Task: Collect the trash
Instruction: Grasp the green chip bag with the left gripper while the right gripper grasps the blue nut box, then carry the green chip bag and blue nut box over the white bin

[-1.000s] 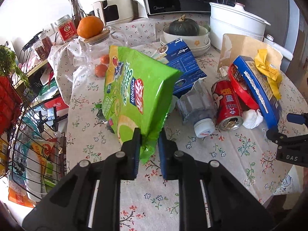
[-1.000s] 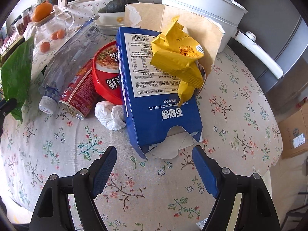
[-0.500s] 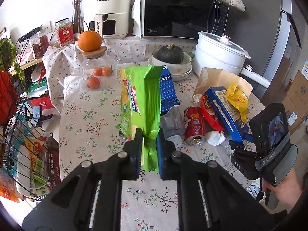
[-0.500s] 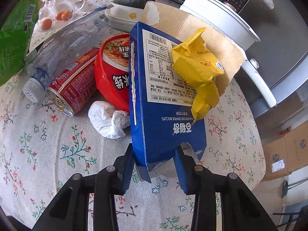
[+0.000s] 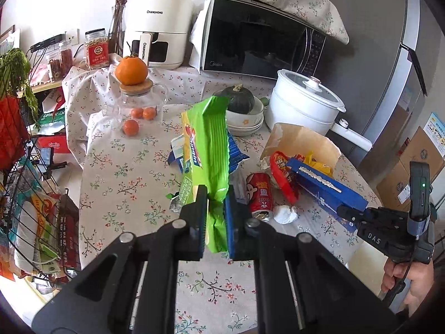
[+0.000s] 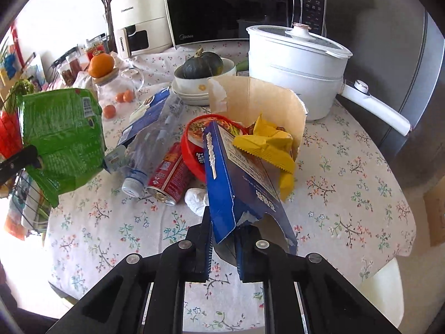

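My left gripper (image 5: 215, 217) is shut on a green snack bag (image 5: 210, 150) and holds it up above the table; the bag also shows at the left of the right wrist view (image 6: 61, 136). My right gripper (image 6: 224, 240) is shut on the near end of a blue biscuit box (image 6: 236, 178), which is tilted up; the box also shows in the left wrist view (image 5: 325, 188). A yellow wrapper (image 6: 269, 144) lies on the box. A red can (image 6: 169, 175), a clear bottle (image 6: 155, 139), a white tissue ball (image 6: 196, 199), a red bowl lid (image 6: 194, 144) and a blue packet (image 6: 144, 114) lie on the table.
A torn brown cardboard piece (image 6: 258, 103) stands behind the box. A white pot (image 6: 297, 66), a squash in stacked bowls (image 6: 203, 66), a glass jar with oranges (image 5: 136, 97), a microwave (image 5: 261, 36) and an air fryer (image 5: 158, 27) stand at the back. A wire rack (image 5: 30, 208) is at left.
My left gripper lifted the green bag higher and pulled back. My right gripper closed on the blue box and tilted its near end up.
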A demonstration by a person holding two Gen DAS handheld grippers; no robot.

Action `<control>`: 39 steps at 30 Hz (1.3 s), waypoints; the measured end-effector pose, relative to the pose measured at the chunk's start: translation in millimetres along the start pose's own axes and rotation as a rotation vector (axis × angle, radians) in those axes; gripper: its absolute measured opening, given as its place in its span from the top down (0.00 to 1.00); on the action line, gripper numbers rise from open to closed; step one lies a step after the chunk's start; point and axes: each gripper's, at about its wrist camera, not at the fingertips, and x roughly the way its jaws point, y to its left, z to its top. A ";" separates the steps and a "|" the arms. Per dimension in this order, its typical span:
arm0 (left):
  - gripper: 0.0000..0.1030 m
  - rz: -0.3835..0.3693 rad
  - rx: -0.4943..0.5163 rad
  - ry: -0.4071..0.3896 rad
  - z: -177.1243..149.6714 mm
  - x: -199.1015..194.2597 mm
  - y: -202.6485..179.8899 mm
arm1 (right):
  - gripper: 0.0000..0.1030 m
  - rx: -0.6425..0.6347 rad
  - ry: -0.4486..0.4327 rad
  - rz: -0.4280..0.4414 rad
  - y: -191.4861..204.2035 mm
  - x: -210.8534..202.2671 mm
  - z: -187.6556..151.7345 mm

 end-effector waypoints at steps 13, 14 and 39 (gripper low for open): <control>0.91 -0.074 0.021 -0.066 2.6 -23.0 -21.9 | 0.98 0.093 -0.093 0.121 -28.3 -56.7 -0.1; 0.91 -0.084 0.027 -0.068 2.5 -24.0 -24.8 | 0.98 0.095 -0.100 0.120 -30.7 -60.6 -0.7; 0.91 -0.402 0.156 0.011 -18.2 -16.6 -144.9 | 0.98 0.273 -0.185 -0.008 -144.4 -147.3 -50.9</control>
